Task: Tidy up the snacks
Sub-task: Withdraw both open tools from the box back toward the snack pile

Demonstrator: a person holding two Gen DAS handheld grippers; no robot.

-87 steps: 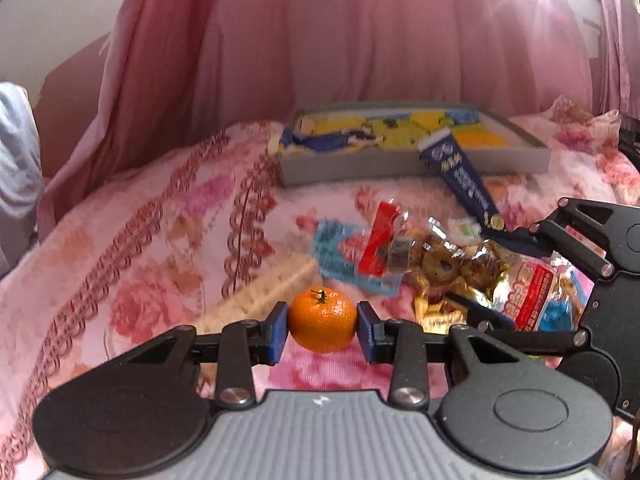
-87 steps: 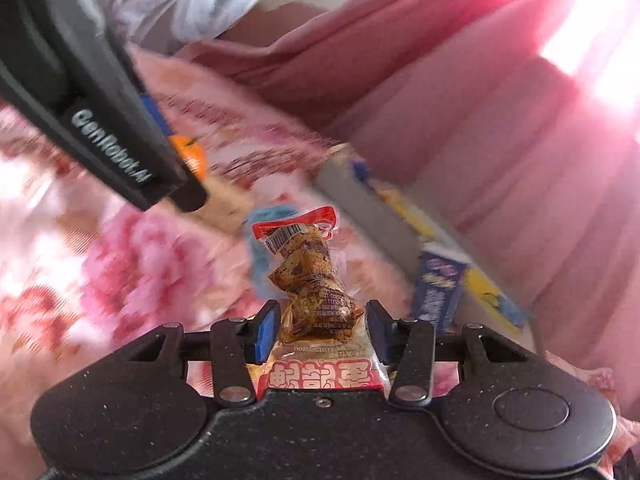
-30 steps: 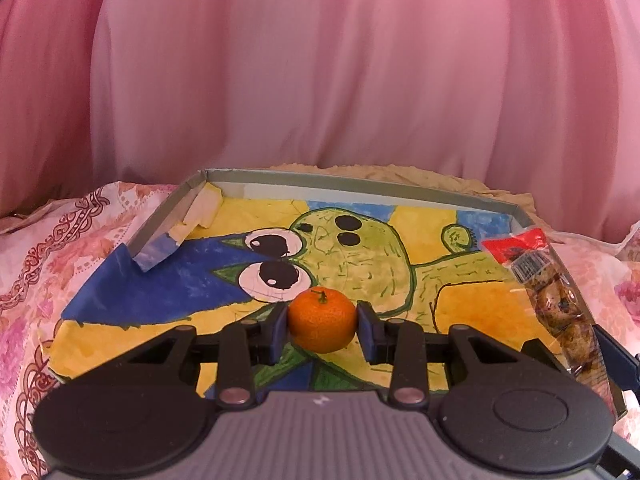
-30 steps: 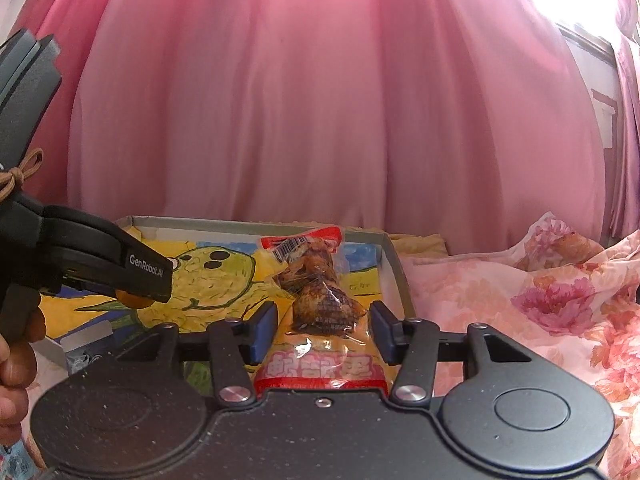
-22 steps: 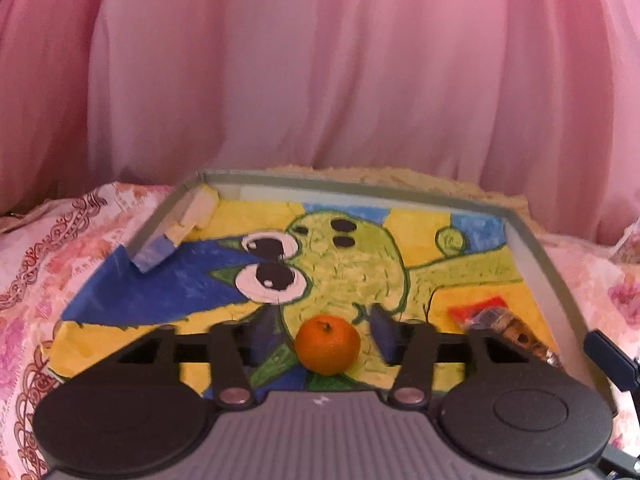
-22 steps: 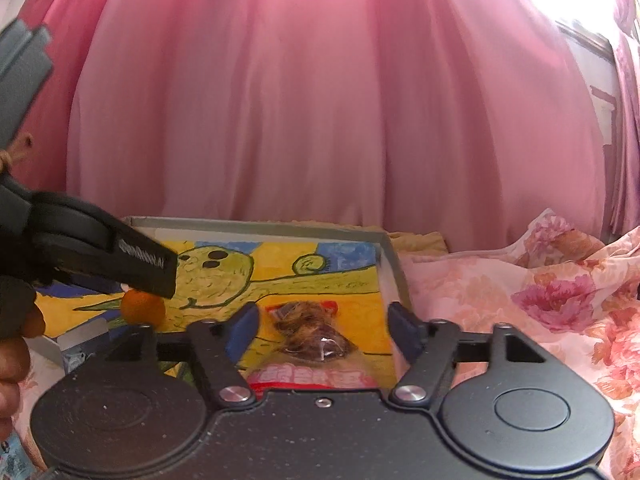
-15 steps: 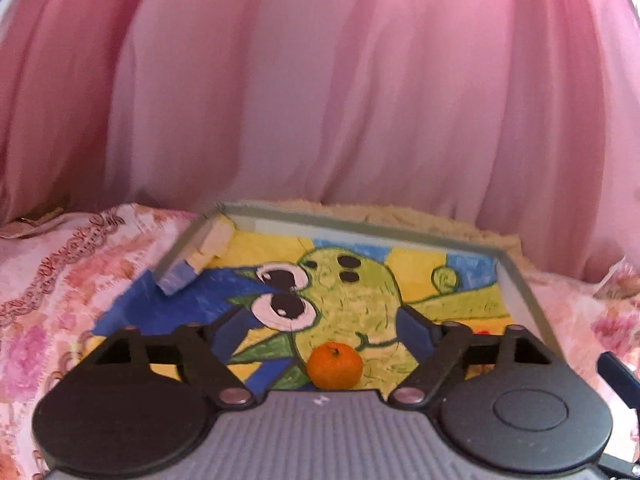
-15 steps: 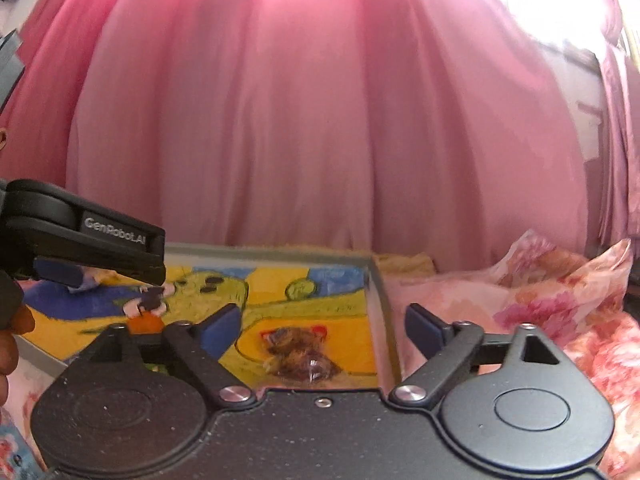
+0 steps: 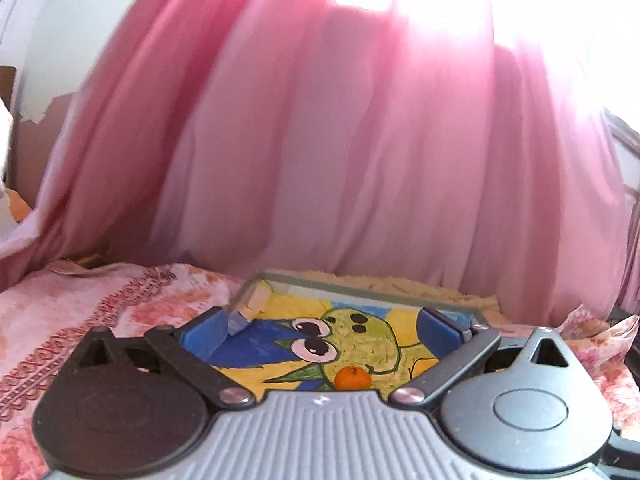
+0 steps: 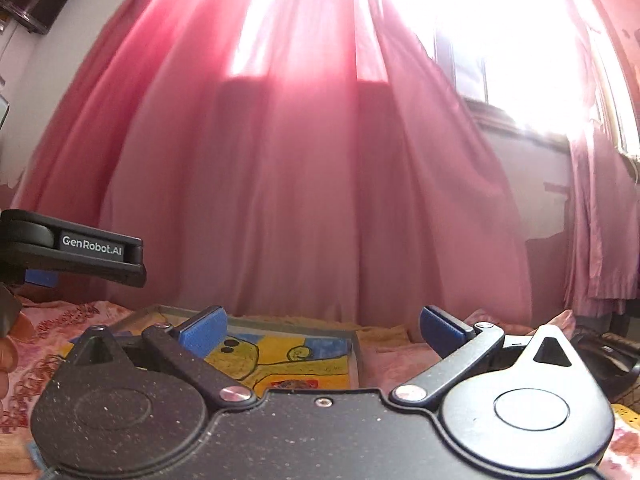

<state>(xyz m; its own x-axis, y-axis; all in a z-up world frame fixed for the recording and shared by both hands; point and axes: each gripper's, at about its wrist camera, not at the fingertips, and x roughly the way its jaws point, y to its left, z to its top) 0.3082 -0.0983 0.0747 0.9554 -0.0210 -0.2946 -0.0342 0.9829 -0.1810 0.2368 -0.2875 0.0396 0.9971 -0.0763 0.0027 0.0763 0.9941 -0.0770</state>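
1. Inside the tray (image 9: 360, 286), on its cartoon picture, an orange (image 9: 352, 378) lies at 6 o'clock, free of both blue pads.
2. The left gripper (image 9: 320, 330) is spread wide and empty.
3. The right gripper (image 10: 322, 330) is likewise spread wide, holding nothing.
4. A snack packet (image 10: 294, 384) lies in the tray at 5 o'clock, mostly hidden.
5. Pink curtains (image 10: 300, 180) hang at 12 o'clock.
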